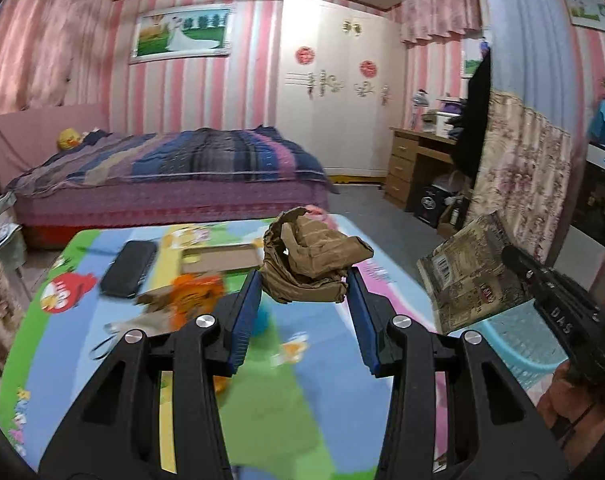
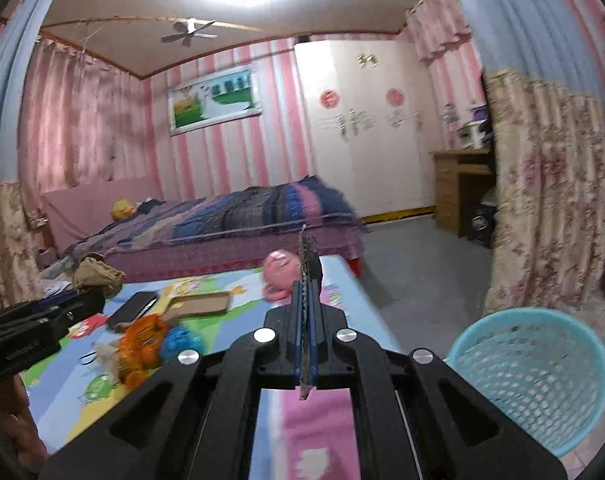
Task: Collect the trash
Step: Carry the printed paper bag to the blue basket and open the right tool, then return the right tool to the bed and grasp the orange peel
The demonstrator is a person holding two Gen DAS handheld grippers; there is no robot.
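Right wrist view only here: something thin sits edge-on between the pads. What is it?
Observer: The left wrist view shows it broadside. It is a flat printed packet with a barcode label, pinched at one edge by the right gripper.
Operator: The left gripper is half cut off for me. Is that brown lump in it?
Observer: Yes. The left gripper has crumpled brown paper clamped between both blue pads.
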